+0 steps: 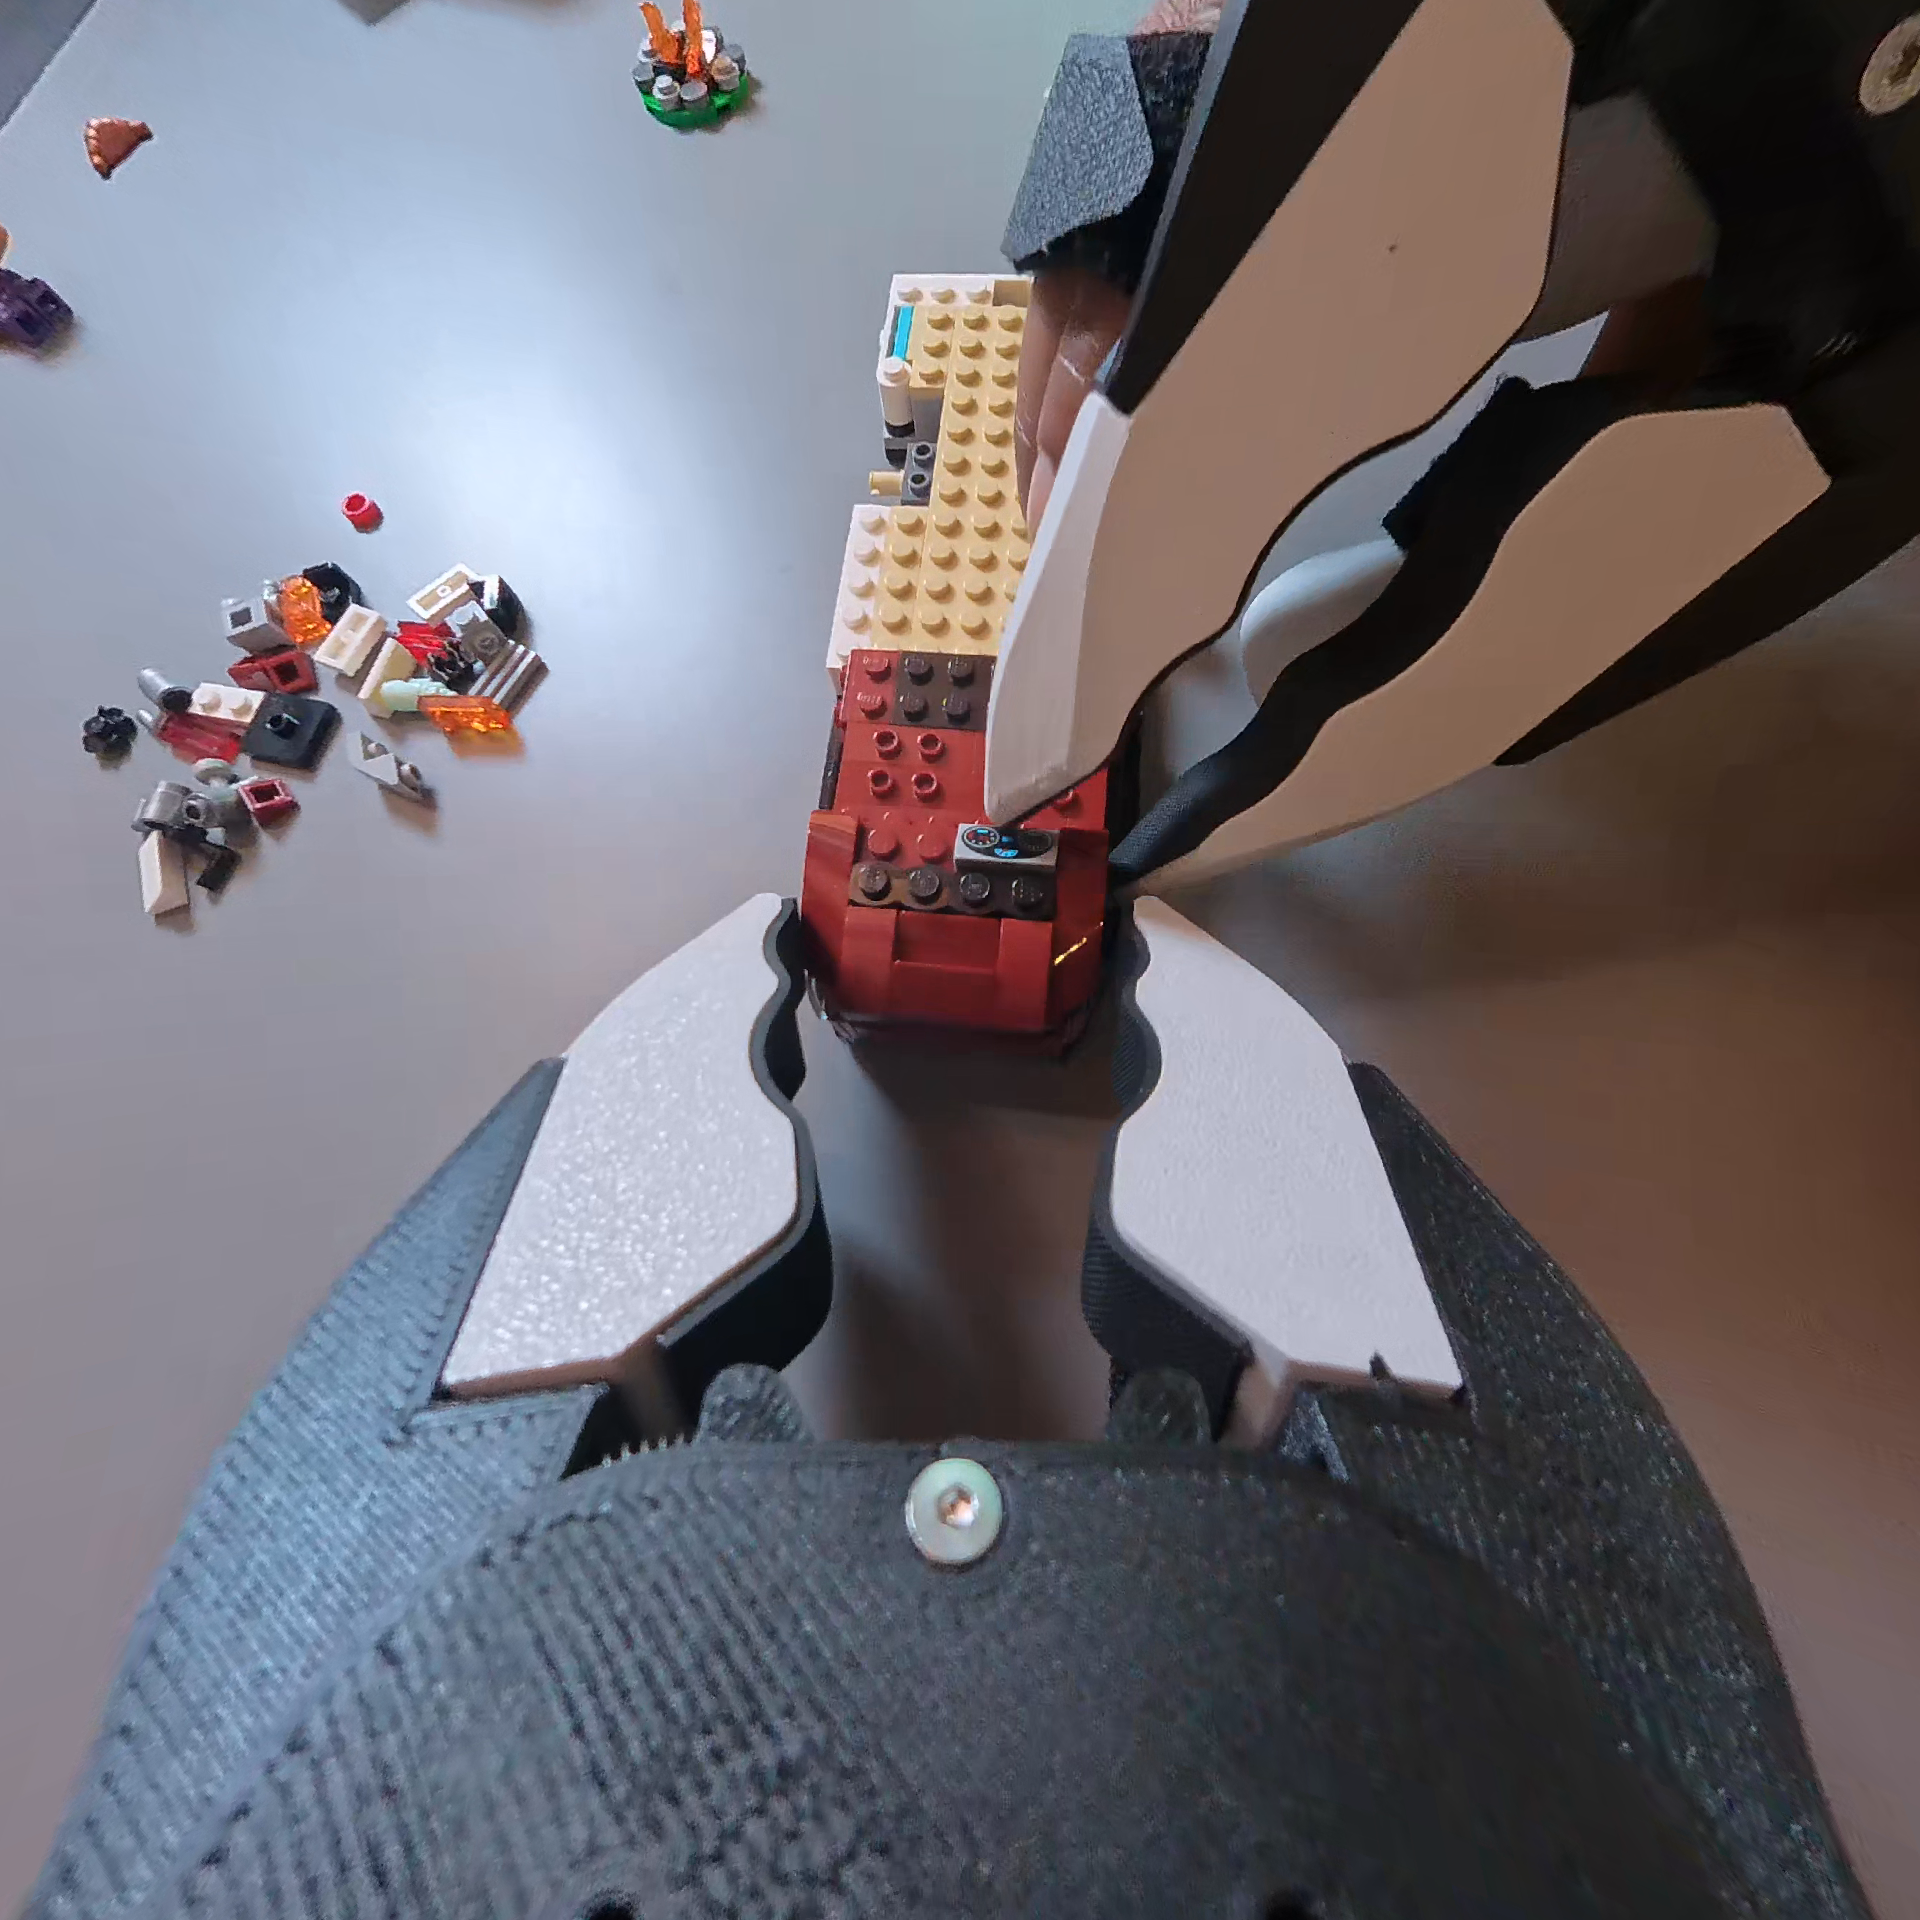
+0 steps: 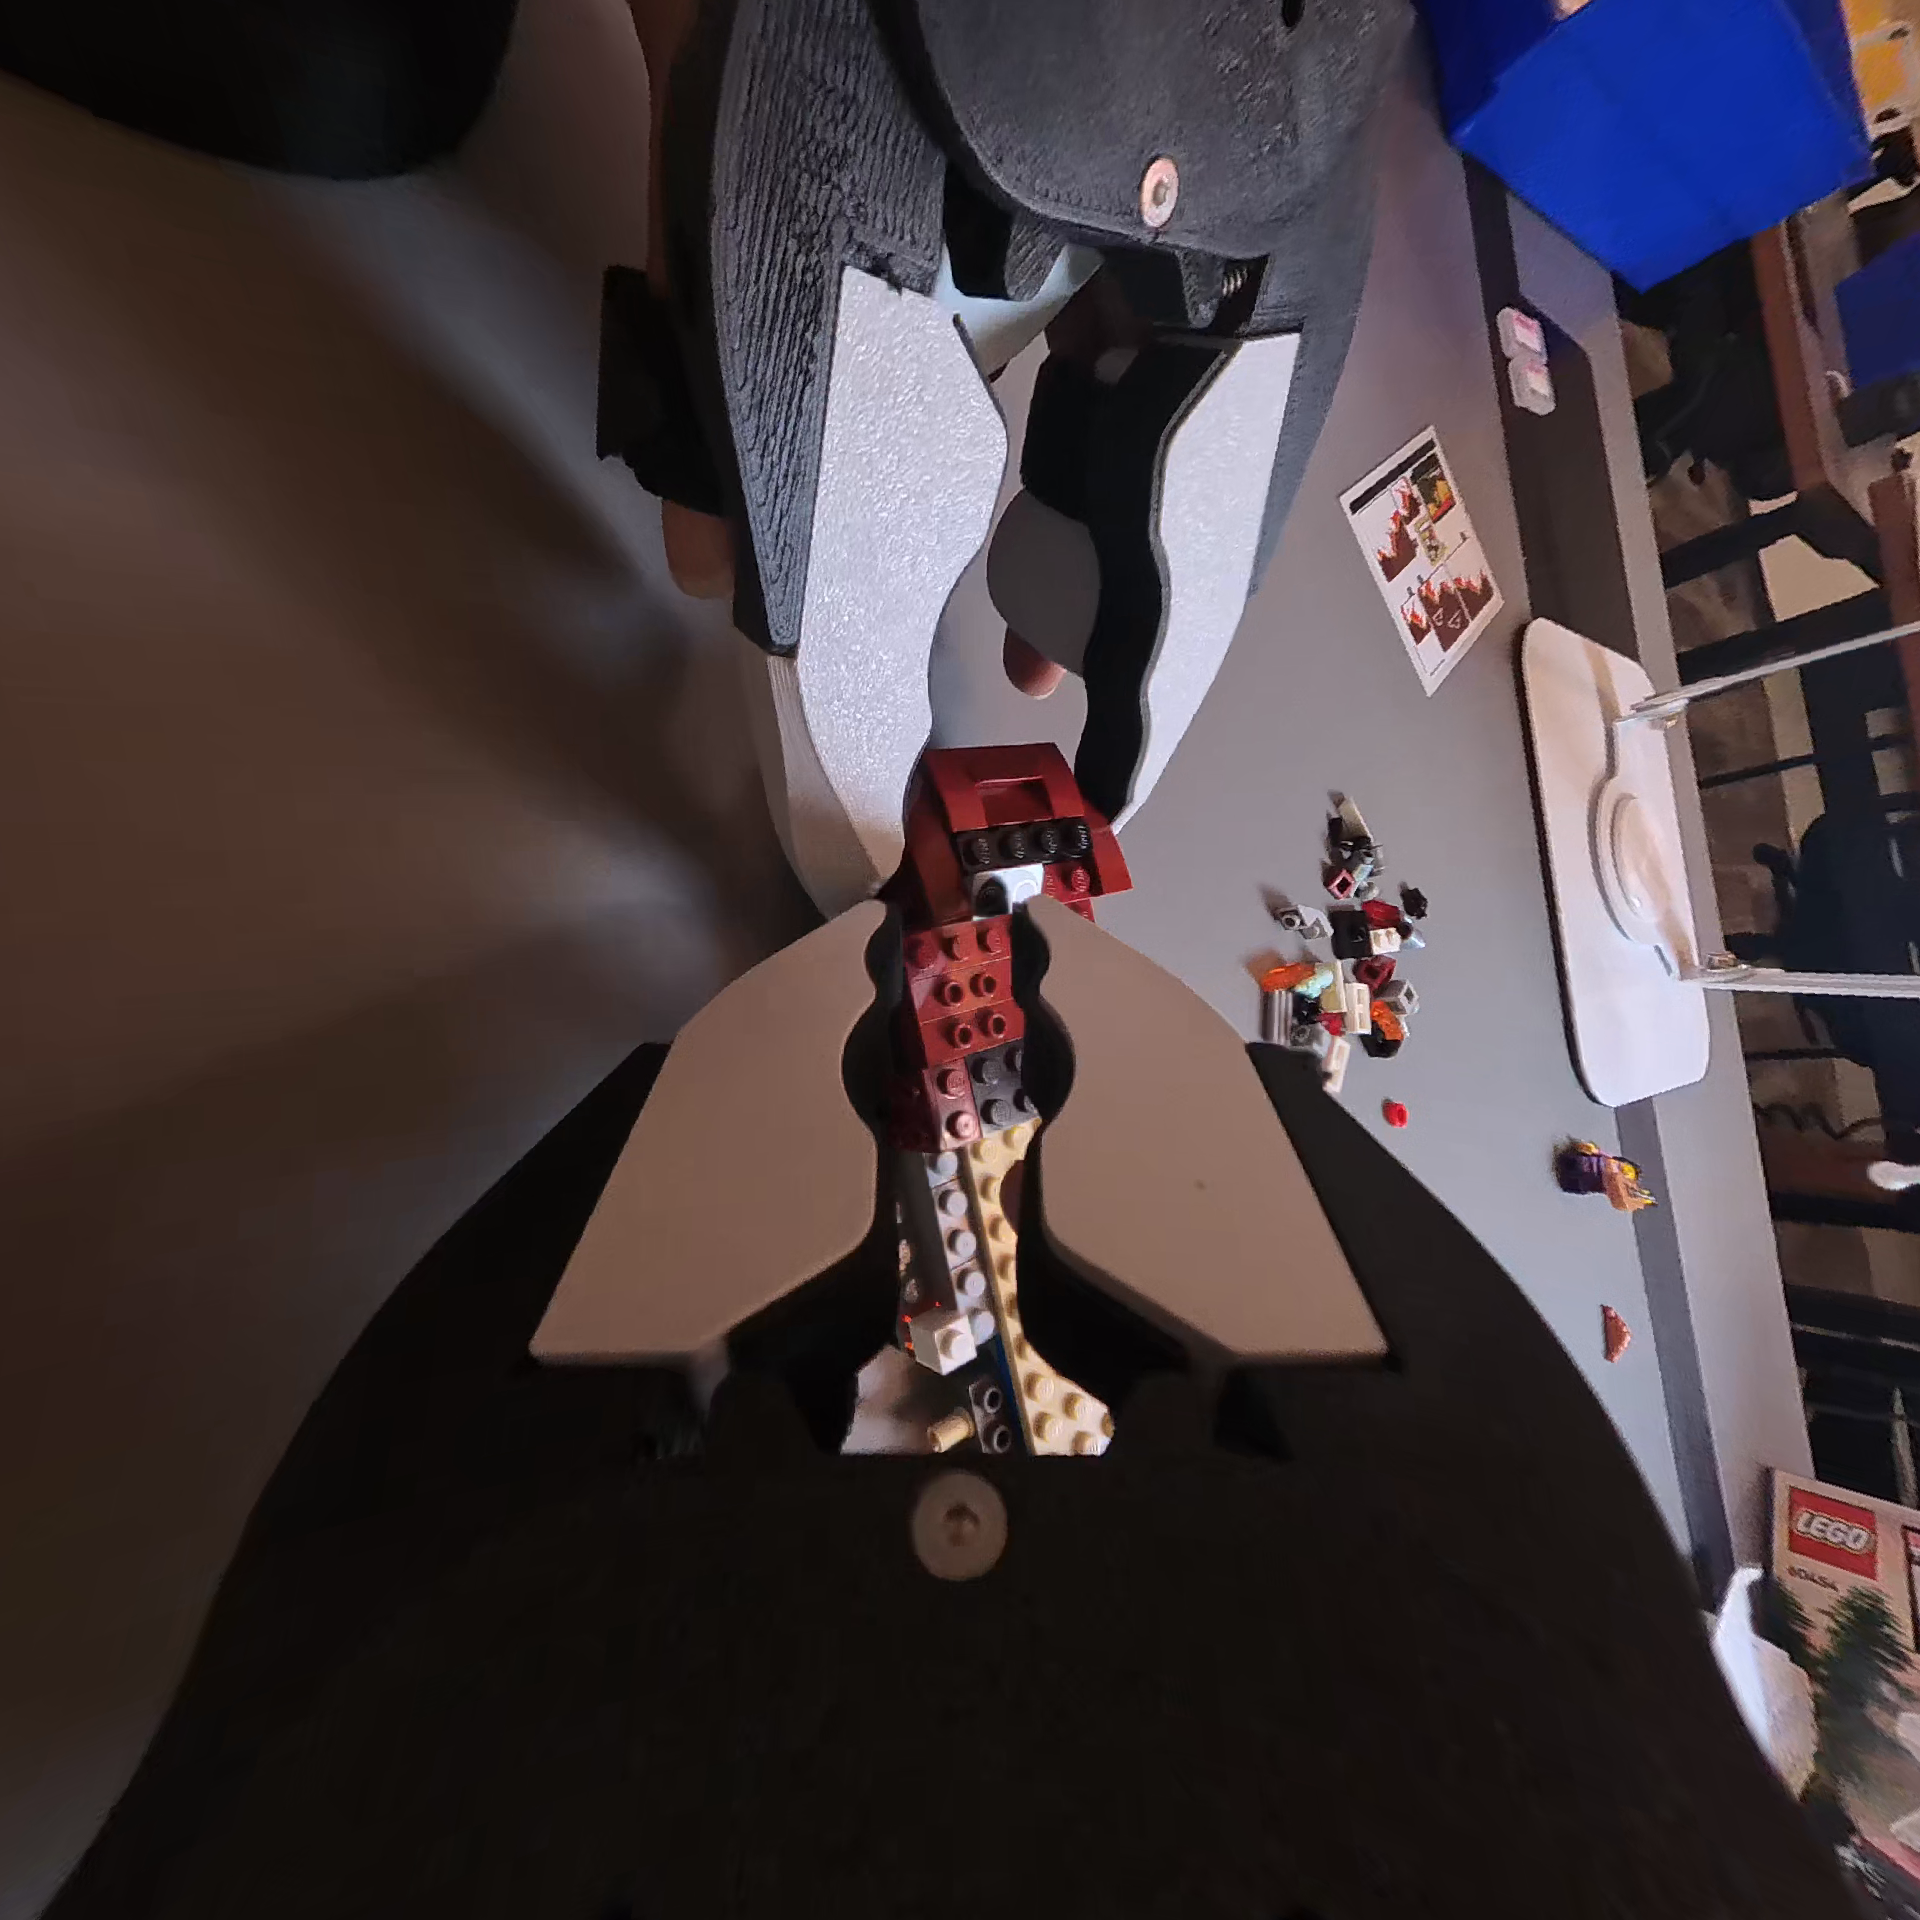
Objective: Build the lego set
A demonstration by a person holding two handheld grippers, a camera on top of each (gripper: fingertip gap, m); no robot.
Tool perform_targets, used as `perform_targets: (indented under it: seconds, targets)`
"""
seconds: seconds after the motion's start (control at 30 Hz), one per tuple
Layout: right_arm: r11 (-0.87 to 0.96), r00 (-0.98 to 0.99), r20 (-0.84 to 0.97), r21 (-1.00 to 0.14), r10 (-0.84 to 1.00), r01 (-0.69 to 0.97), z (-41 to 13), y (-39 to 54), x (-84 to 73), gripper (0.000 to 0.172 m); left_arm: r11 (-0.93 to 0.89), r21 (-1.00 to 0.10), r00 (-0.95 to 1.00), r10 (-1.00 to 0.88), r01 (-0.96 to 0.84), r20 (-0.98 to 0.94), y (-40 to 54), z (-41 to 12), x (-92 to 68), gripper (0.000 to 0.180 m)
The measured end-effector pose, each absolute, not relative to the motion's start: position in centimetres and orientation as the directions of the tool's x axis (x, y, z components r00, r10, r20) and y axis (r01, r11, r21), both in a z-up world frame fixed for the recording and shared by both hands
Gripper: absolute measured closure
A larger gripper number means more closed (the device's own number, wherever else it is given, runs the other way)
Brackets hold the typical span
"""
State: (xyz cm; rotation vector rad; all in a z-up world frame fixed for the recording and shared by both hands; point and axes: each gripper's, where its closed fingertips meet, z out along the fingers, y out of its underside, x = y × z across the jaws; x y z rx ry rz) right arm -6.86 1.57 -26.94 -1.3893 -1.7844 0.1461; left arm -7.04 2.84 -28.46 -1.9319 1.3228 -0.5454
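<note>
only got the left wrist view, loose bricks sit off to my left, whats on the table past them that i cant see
observer: Past the loose brick pile a white board lies flat near the edge of the grey table.
operator: ok any containers around
observer: Yes, a blue bin shows at the end of the table away from the right gripper's camera. I cannot tell whether it stands on the table or just beyond it.
</note>
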Motion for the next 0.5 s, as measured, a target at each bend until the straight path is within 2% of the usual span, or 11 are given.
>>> perform_targets:
  seconds: [0.13,0.5]
  targets:
    - [0.406,-0.062,0.543,-0.541,0.837,0.736,-27.01,1.40,-6.93,0.153,-0.206,-0.764,0.378,-0.924,-0.611,-0.054,2.78,-28.45,-7.04,0.123]
    - [0.581,-0.272,0.621,-0.369,0.735,0.726,-27.21,1.36,-6.87,0.150,-0.209,-0.778,0.383,-0.923,-0.593,-0.044,2.80,-28.47,-7.00,0.122]
